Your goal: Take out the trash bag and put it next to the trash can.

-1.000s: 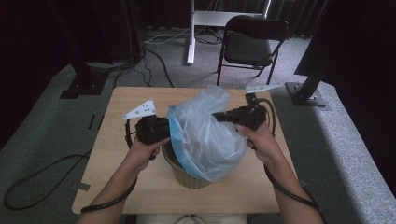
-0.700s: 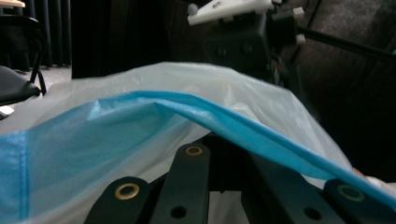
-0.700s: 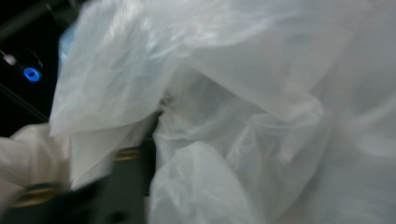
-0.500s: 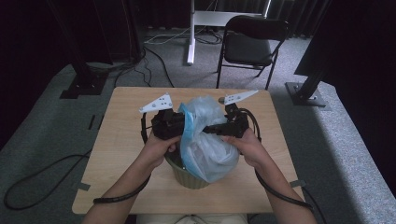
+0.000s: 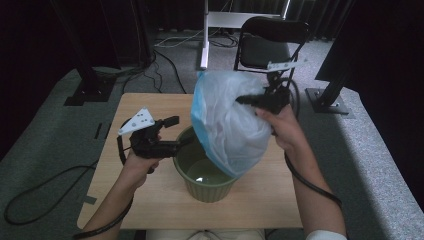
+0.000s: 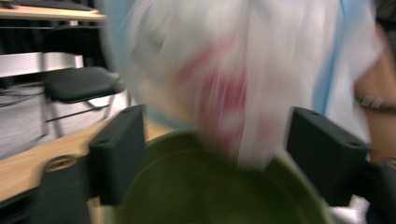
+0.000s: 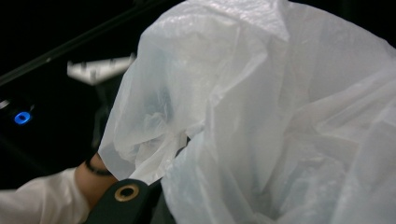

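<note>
1. Plastic bag (image 5: 227,122), white and translucent with a pale blue edge, hangs lifted above the green bucket (image 5: 206,170); its lower end dips to the bucket's rim.
2. Green bucket stands on the wooden counter (image 5: 260,200), near the front middle, and is open at the top.
3. Right gripper (image 5: 267,100) is raised over the far right of the counter, its jaws closed on the upper part of the bag. In the right gripper view, bag film covers the jaws.
4. Left gripper (image 5: 172,132) is held just beside the bucket's left rim, jaws spread apart and holding nothing.
5. The left gripper view is blurred; the bucket rim appears to lie between the jaws.
6. A black chair (image 5: 270,45) stands beyond the counter.
</note>
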`<state>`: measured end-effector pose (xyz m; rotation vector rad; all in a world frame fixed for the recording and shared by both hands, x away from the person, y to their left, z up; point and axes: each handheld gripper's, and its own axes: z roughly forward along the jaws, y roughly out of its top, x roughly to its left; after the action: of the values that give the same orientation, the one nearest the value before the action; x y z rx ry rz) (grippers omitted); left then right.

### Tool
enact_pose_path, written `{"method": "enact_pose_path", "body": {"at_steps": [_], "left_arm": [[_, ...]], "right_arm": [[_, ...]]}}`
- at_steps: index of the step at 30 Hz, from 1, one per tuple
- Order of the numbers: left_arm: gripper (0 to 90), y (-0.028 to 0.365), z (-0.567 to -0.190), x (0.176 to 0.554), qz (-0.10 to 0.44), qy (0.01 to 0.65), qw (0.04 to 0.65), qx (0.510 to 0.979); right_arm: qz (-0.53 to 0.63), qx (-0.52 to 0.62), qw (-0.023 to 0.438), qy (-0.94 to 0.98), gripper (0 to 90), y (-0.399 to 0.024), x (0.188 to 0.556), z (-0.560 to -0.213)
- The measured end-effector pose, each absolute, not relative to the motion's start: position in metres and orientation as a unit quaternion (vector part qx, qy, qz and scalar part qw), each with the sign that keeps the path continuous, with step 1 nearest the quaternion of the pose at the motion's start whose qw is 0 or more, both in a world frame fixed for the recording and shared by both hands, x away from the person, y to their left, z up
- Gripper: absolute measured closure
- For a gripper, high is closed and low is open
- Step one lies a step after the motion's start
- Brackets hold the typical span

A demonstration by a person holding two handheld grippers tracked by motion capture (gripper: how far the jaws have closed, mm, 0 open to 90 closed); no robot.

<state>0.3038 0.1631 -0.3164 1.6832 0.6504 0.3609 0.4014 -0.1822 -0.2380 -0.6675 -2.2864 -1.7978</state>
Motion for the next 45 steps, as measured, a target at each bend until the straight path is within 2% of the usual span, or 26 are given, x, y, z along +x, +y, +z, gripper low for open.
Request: {"method": "enact_pose_path", "body": {"at_steps": [4,5,8,13,17,21,22,29,32,33,36,40,41,42,43,45], "left_arm": [[16.4,0.178,-0.327,0.297,0.173,0.304,0.595,0.723],[10.5,0.183,-0.331,0.296,0.181,0.315,0.589,0.722],[10.3,0.197,-0.347,0.292,0.207,0.348,0.579,0.707],[10.3,0.209,-0.378,0.288,0.255,0.391,0.539,0.701],[10.3,0.218,-0.41,0.286,0.229,0.415,0.533,0.701],[10.3,0.221,-0.44,0.28,0.215,0.431,0.518,0.707],[10.3,0.221,-0.44,0.28,0.215,0.431,0.518,0.707],[10.3,0.23,-0.468,0.273,0.205,0.461,0.507,0.699],[10.3,0.232,-0.474,0.271,0.206,0.464,0.507,0.696],[10.3,0.232,-0.474,0.271,0.206,0.464,0.507,0.696],[10.3,0.233,-0.479,0.27,0.206,0.473,0.507,0.69],[10.3,0.234,-0.481,0.271,0.209,0.476,0.501,0.692],[10.3,0.235,-0.481,0.271,0.211,0.477,0.502,0.69],[10.3,0.235,-0.481,0.27,0.213,0.477,0.501,0.69],[10.3,0.235,-0.481,0.27,0.213,0.478,0.501,0.69],[10.3,0.235,-0.481,0.27,0.214,0.478,0.501,0.689]], "right_arm": [[-0.607,-0.237,0.052,-0.757,88.6,-0.194,0.411,-0.212],[-0.61,-0.246,0.041,-0.752,88.6,-0.2,0.417,-0.202],[-0.606,-0.272,0.009,-0.747,88.6,-0.211,0.429,-0.186],[-0.58,-0.33,-0.032,-0.744,88.6,-0.226,0.456,-0.186],[-0.559,-0.377,-0.035,-0.738,88.6,-0.237,0.483,-0.217],[-0.548,-0.414,-0.028,-0.726,88.6,-0.246,0.504,-0.264],[-0.548,-0.414,-0.028,-0.726,88.6,-0.246,0.504,-0.264],[-0.498,-0.49,-0.016,-0.715,88.5,-0.251,0.525,-0.363],[-0.486,-0.507,-0.011,-0.712,88.5,-0.249,0.527,-0.392],[-0.486,-0.507,-0.011,-0.712,88.5,-0.249,0.527,-0.392],[-0.468,-0.529,-0.002,-0.708,88.4,-0.248,0.53,-0.422],[-0.452,-0.539,0.004,-0.711,88.0,-0.245,0.531,-0.435],[-0.449,-0.542,-0.002,-0.71,86.6,-0.245,0.53,-0.435],[-0.447,-0.546,-0.004,-0.709,79.0,-0.245,0.529,-0.435],[-0.454,-0.546,0.001,-0.705,67.2,-0.246,0.529,-0.435],[-0.445,-0.551,0.011,-0.706,58.3,-0.247,0.529,-0.436]]}}
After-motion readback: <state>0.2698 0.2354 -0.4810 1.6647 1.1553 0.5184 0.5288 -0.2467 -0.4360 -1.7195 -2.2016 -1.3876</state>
